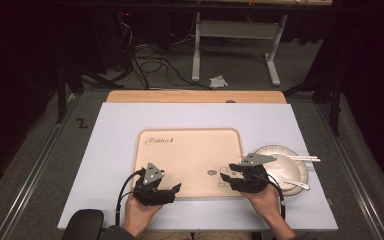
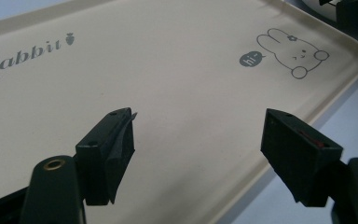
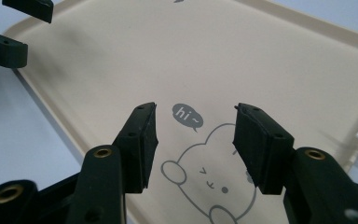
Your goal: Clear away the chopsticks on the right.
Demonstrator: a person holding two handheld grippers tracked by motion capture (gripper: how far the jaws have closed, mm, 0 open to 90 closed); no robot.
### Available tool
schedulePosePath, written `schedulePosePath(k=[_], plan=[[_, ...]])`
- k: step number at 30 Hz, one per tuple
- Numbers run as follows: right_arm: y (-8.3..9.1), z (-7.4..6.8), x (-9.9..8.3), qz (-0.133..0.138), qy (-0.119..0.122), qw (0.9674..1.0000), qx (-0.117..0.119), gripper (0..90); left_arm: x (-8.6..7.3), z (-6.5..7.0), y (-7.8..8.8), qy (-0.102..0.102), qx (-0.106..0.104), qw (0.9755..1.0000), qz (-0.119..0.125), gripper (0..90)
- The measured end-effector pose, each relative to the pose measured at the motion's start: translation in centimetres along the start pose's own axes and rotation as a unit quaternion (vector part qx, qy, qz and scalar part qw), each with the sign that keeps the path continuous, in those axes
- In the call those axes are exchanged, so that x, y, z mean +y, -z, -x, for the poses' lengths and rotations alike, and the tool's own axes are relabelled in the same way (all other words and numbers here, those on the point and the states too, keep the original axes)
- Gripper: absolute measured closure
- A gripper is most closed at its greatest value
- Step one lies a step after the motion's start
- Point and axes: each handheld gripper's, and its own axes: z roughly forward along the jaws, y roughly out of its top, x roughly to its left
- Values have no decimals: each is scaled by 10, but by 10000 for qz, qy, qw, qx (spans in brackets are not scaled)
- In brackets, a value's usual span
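1 tray: beige tray (image 1: pixel 190 150), rounded corners, raised rim, bare surface; lies on the white board (image 1: pixel 110 150) just ahead of both grippers.
Print: "Rabbit" script with a carrot (image 2: pixel 25 49) at the far-left corner; rabbit drawing (image 3: pixel 205 186) with a "hi~" bubble (image 3: pixel 188 116) directly beneath the right gripper.
Left gripper (image 2: pixel 200 140): jaws wide apart, empty, over the tray's near edge.
Right gripper (image 3: pixel 196 140): jaws apart, empty, above the near-right corner.
Plate (image 1: pixel 297 172): white, just right of the right gripper, beside the tray, carrying 2 white chopsticks (image 1: pixel 307 159) and 1 spoon (image 1: pixel 295 184).
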Motion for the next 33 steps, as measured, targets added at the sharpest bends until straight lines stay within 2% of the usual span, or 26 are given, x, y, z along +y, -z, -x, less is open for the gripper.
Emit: schedulePosePath(k=[5,11,15,17,21,26,30,33], plan=[[0,-1,0,-28,36,10000,1,498,0,0,1,-75,12,10000,-26,258],[3,-3,0,77,14,10000,11,497,0,1,1,-125,89,9999,-21,267],[7,-5,-2,160,-18,9999,43,501,1,1,-2,-134,87,9998,-104,271],[9,-5,-3,237,-24,9997,73,504,2,1,-2,-156,66,9998,-115,272],[11,-3,-4,204,-95,9997,55,512,3,-1,-1,-82,-4,10000,-39,280],[23,-7,-8,227,-83,9997,-97,513,7,1,-9,-160,-109,9998,-110,284],[26,-6,-10,215,-182,9996,-91,515,8,1,-10,-195,-124,9997,-109,286],[29,-6,-11,278,-156,9994,-108,520,9,1,-10,-189,-135,9997,-85,287]])
